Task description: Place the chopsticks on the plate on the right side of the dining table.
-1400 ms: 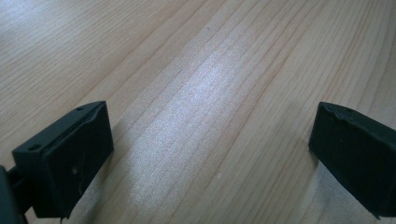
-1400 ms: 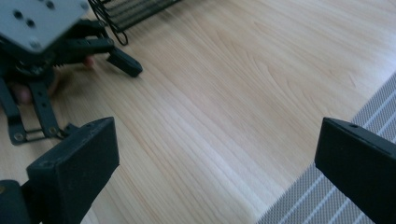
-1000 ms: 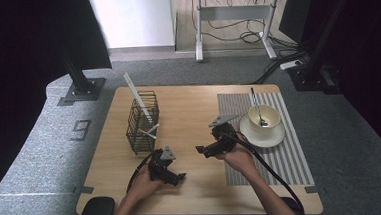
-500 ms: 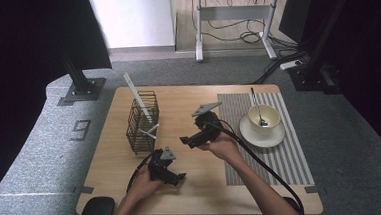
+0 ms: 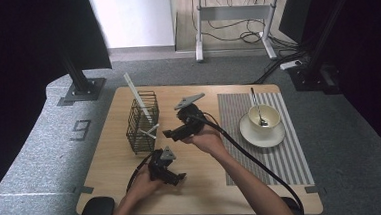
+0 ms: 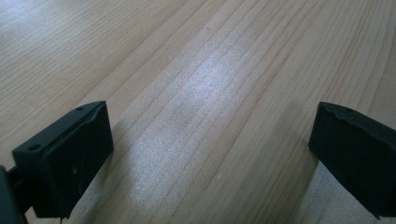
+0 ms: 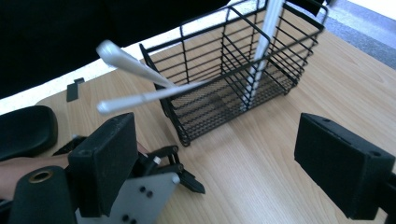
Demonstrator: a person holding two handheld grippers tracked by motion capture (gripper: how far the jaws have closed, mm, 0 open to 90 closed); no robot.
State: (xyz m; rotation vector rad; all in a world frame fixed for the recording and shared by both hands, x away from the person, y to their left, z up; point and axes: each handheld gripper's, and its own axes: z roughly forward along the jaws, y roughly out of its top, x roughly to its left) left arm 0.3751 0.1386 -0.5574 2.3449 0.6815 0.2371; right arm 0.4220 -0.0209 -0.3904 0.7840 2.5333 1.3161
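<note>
Pale wood grain covered the table [image 5: 109,157], which stood at the centre of the high view on grey carpet, with black curtains at both sides and a white wall and a desk frame at the top. A striped mat [image 5: 286,154] lay on the table's right part, bearing a saucer [image 5: 253,137] and a cup [image 5: 264,117] with a spoon [image 5: 257,107]. At centre left stood the black wire basket [image 5: 142,123], utensil handles [image 7: 135,70] jutting through its side. The right gripper [image 5: 171,134] hovered just right of the basket, its jaws spread but lately closing, nothing between them. The left gripper [image 5: 179,179], low at the bottom centre, had its jaws spread over bare wood.
</note>
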